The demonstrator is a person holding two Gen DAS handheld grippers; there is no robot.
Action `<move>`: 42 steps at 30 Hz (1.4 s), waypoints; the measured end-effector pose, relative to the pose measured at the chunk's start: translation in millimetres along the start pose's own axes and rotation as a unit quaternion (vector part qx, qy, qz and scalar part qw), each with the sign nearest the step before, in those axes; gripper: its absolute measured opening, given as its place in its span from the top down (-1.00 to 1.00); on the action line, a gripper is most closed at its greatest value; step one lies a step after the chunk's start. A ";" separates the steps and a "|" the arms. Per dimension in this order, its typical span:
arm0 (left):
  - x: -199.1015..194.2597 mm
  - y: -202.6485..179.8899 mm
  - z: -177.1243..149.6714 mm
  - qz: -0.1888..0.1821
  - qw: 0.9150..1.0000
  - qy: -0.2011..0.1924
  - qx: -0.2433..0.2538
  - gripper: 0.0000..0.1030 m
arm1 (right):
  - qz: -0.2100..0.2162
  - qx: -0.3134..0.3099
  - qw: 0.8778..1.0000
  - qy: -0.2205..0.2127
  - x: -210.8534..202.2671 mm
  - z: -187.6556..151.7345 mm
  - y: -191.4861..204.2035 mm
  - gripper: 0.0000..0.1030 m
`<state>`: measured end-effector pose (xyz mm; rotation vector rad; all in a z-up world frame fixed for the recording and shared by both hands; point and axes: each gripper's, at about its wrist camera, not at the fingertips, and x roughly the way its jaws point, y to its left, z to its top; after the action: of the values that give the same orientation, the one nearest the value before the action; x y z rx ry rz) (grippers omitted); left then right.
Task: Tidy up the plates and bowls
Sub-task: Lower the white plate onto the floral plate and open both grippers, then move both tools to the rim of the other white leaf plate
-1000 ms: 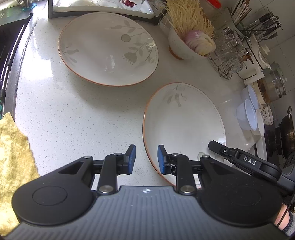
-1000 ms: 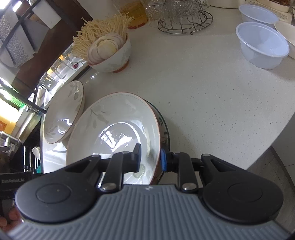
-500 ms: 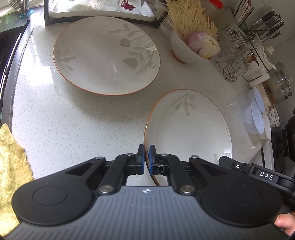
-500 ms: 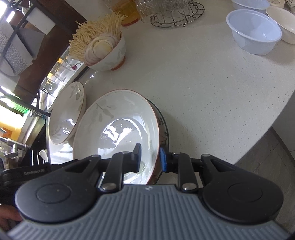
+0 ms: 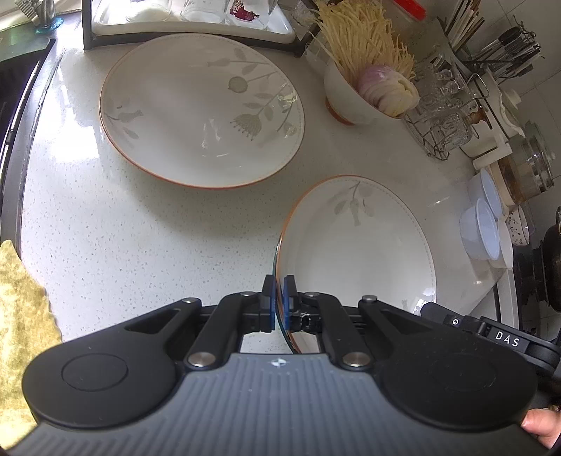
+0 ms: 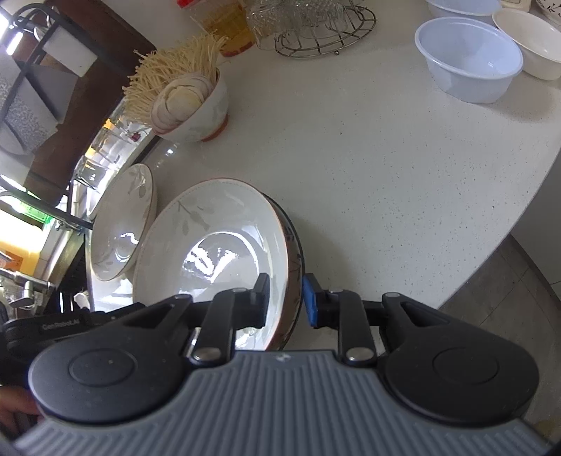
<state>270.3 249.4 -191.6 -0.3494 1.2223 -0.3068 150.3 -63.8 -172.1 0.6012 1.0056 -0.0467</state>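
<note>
A white plate with a leaf pattern and an orange rim point(image 5: 357, 252) is held tilted above the counter. My left gripper point(image 5: 279, 301) is shut on its near left rim. In the right wrist view the same plate point(image 6: 217, 245) shows, and my right gripper point(image 6: 285, 298) straddles its right rim, with a gap between the blue pad point(image 6: 309, 298) and the rim. A second, larger leaf-pattern plate point(image 5: 200, 108) lies flat on the counter behind it and also shows in the right wrist view point(image 6: 121, 221).
A bowl of noodles and sliced onion point(image 5: 368, 91) stands at the back. Plastic and ceramic bowls point(image 6: 470, 59) sit at the right. A wire rack with glasses point(image 5: 445, 119), a dish rack point(image 5: 189, 17), a yellow cloth point(image 5: 21, 301) and the counter edge point(image 6: 491, 245) are near.
My left gripper closed on the plate's left rim and the plate lifted and tilted. My right gripper's jaws have opened wider around the right rim.
</note>
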 end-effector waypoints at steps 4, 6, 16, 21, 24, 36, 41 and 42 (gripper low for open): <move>-0.4 -2.3 0.2 0.004 1.000 -0.001 0.004 0.90 | -0.002 -0.009 1.000 -0.008 0.9 0.0 0.8 0.58; -0.3 -3.4 0.0 0.007 1.000 -0.003 0.007 0.90 | -0.005 -0.016 1.000 -0.008 2.5 -0.2 1.1 0.59; -5.1 -7.8 -1.2 0.007 1.000 -0.004 0.023 0.84 | -0.008 -0.012 1.000 -0.009 5.5 -0.9 -1.7 0.64; -17.7 -7.0 -2.3 -0.003 0.999 -0.015 0.030 0.60 | -0.012 -0.012 1.000 -0.026 -5.9 1.7 -1.1 0.63; -30.1 -11.9 -3.8 -0.003 0.999 -0.026 0.046 0.60 | -0.012 -0.021 0.999 -0.039 -15.7 1.2 2.9 0.62; -106.8 -49.2 -10.6 -0.010 0.990 -0.078 0.118 0.59 | 0.029 -0.054 0.995 -0.083 -63.9 -8.2 39.7 0.60; -135.1 -47.5 -14.5 -0.014 0.987 -0.096 0.130 0.59 | 0.039 -0.076 0.990 -0.111 -86.1 -16.7 62.6 0.60; -141.6 -46.2 -16.1 -0.014 0.986 -0.100 0.133 0.57 | 0.039 -0.081 0.989 -0.116 -90.5 -19.6 66.9 0.60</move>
<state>208.9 264.2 -55.8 -0.1608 0.9660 -0.4440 105.8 -19.0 -76.8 0.4744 0.7522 0.0329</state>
